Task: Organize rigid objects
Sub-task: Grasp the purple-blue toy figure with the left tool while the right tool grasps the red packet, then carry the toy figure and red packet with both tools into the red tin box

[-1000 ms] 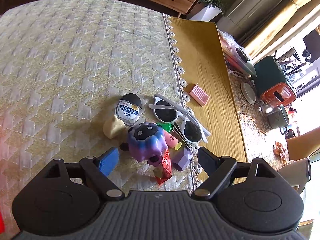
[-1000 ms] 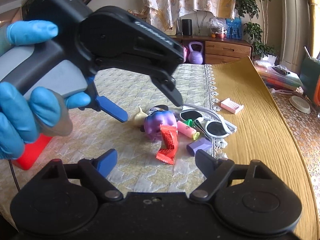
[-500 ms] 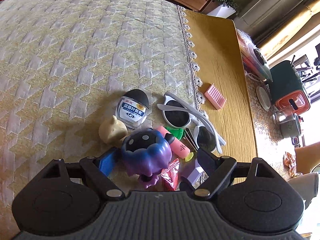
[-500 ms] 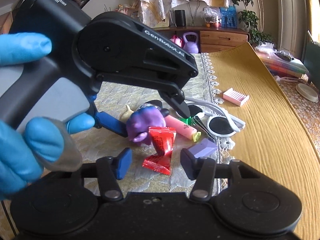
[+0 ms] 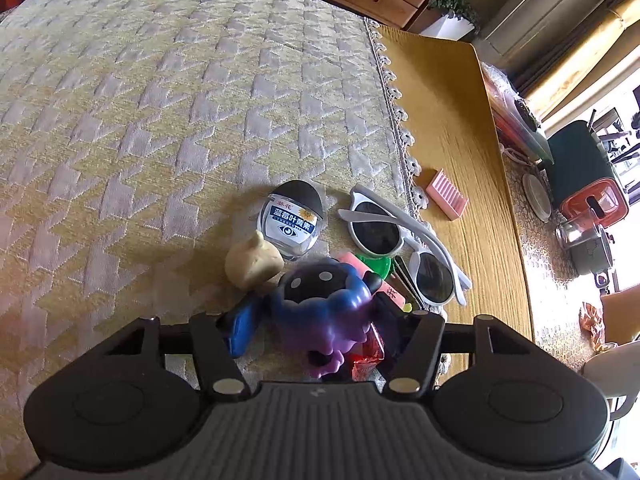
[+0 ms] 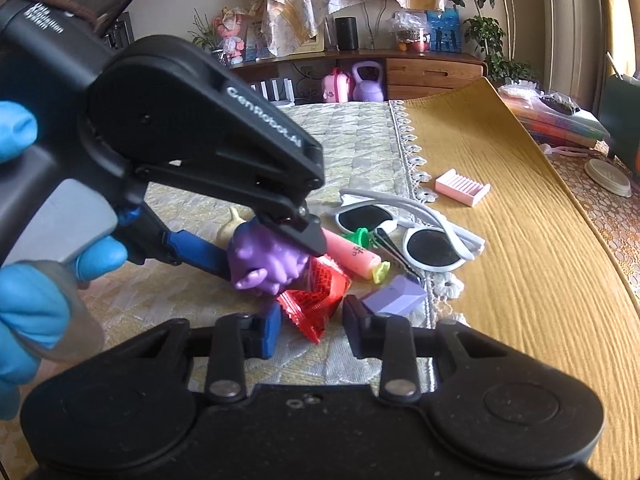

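The step in hand looks like the first pick. The left hand-held gripper (image 5: 316, 320) has its two fingers against the sides of the purple toy figure (image 5: 324, 304), which stands in the small pile on the quilted yellow cloth (image 5: 160, 120) of the surface. The toy seems smooth, rounded plastic. The right hand-held gripper (image 6: 310, 320) is parted around the crinkly red wrapper (image 6: 316, 296), not gripping. Next, I think, a straight lift, clear of the white sunglasses (image 5: 404, 240).

The purple toy (image 5: 324, 304) hides most of the red wrapper (image 5: 366, 354).
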